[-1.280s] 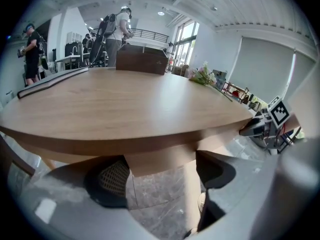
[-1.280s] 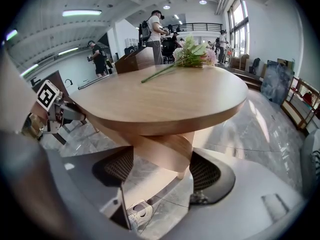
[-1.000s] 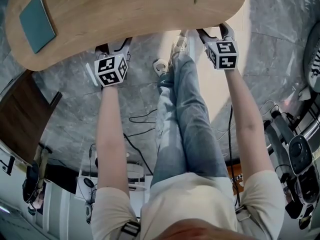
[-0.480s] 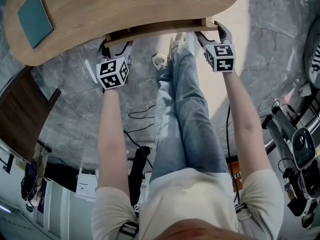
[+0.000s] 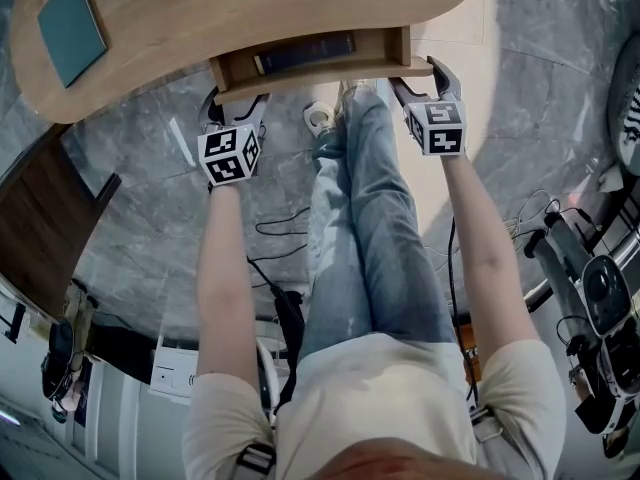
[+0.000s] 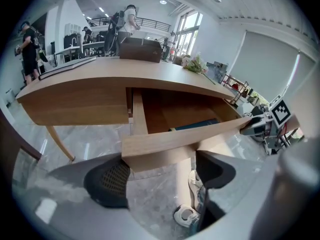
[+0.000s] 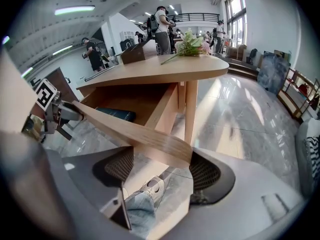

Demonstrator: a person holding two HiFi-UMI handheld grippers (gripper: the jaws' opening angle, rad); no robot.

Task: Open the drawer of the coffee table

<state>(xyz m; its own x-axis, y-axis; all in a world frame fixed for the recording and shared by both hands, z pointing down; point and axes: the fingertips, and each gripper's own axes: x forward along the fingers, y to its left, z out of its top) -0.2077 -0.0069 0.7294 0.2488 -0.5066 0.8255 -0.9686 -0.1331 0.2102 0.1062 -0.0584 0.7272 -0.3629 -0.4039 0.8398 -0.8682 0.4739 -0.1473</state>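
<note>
The wooden coffee table (image 5: 200, 8) has its drawer (image 5: 310, 70) pulled partly out under the top. A dark blue book (image 5: 305, 53) lies inside. My left gripper (image 5: 238, 100) is at the left end of the drawer front (image 6: 175, 141), my right gripper (image 5: 420, 73) at the right end. In both gripper views the jaws stand wide apart, with the pads (image 6: 107, 184) (image 7: 205, 171) against the lower edge of the front panel (image 7: 130, 131). The book (image 6: 195, 126) (image 7: 115, 115) also shows in the drawer from each gripper.
A teal book (image 5: 72, 26) lies on the tabletop and flowers (image 7: 192, 41) stand at its far end. The person's legs (image 5: 370, 228) and shoe (image 5: 320, 128) are between the grippers. Dark furniture (image 5: 45, 228) stands left, cables (image 5: 285, 233) run on the floor, and equipment (image 5: 600, 308) stands right.
The drawer has slid out from under the tabletop toward the person, exposing the dark blue book. Both grippers have moved back with the drawer front.
</note>
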